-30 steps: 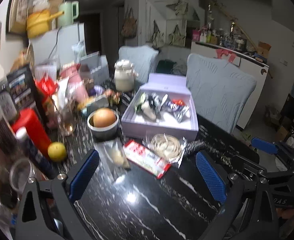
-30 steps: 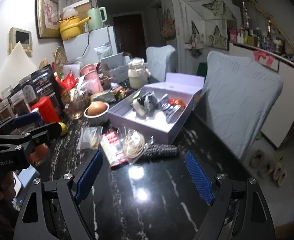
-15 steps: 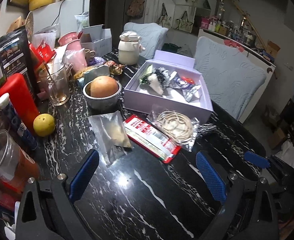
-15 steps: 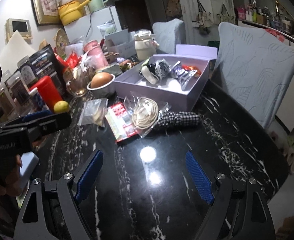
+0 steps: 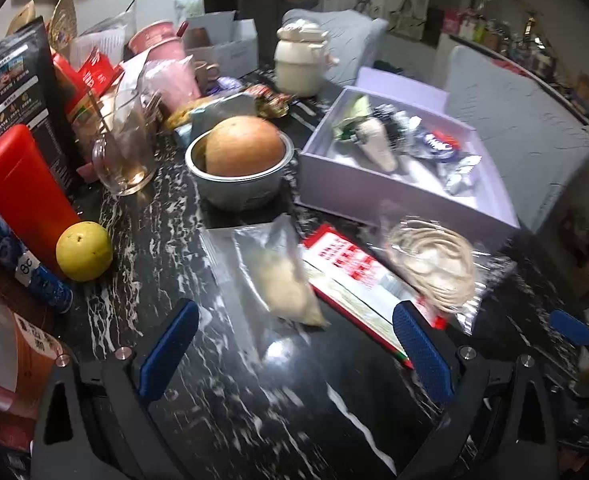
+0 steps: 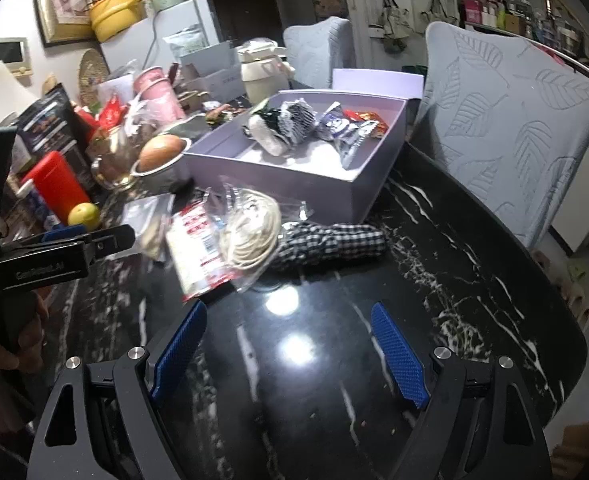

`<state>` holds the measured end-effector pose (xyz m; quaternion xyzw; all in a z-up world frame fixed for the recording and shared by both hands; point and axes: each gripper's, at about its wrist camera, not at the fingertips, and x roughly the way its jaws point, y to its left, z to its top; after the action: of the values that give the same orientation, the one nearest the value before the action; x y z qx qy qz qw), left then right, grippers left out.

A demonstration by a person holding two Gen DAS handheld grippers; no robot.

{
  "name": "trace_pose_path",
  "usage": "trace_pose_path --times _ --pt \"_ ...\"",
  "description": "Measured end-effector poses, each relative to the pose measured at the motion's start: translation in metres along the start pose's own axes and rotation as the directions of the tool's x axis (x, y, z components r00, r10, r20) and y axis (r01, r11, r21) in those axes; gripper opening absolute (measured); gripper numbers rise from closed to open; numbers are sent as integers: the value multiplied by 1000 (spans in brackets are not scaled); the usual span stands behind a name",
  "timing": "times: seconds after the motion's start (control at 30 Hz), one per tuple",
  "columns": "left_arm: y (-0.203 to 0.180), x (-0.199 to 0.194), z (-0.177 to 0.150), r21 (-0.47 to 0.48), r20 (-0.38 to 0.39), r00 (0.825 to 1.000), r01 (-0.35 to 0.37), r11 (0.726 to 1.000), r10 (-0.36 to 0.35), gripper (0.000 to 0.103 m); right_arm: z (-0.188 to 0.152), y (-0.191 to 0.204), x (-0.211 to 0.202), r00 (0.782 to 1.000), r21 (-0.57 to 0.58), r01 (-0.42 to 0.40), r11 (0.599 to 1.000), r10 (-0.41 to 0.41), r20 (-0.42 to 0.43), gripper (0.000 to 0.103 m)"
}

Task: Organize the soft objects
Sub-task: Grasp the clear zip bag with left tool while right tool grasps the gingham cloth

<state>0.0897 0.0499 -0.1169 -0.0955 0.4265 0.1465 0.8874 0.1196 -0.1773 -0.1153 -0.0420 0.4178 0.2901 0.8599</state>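
task seems abt half done, i judge. the lilac box (image 6: 358, 196), center of the right wrist view, already holds several soft things: a white plush w/ green top (image 5: 378, 144), a black-white striped piece (image 6: 298, 118) and few foil snack packs (image 6: 350, 132). still outside, in front of the box on the black table (image 6: 434, 280): clear bag w/ powder (image 5: 278, 276), red-white packet (image 5: 354, 276), bag w/ coiled cord (image 6: 250, 228), checkered cloth roll (image 6: 330, 242). steel bowl (image 5: 238, 188), upper center of the left view, contains one round orange fruit (image 5: 244, 146). left gripper (image 5: 296, 350) and right gripper (image 6: 288, 354) both spread wide, nothing between the pads, low in each frame.
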Motion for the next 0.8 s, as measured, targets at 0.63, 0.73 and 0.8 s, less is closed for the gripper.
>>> trace_pose_path --times 0.63,0.73,0.8 --pt "18 64 12 -51 -44 996 -83 995 81 64 20 -23 28 999 5 40 999 -40 -9 86" --pt "13 61 12 -32 -46 997 -69 997 68 51 21 -29 32 999 10 53 999 -53 -13 86" --pt "9 58 11 -26 -47 998 -46 999 44 50 23 -32 34 998 8 57 998 -57 -13 86"
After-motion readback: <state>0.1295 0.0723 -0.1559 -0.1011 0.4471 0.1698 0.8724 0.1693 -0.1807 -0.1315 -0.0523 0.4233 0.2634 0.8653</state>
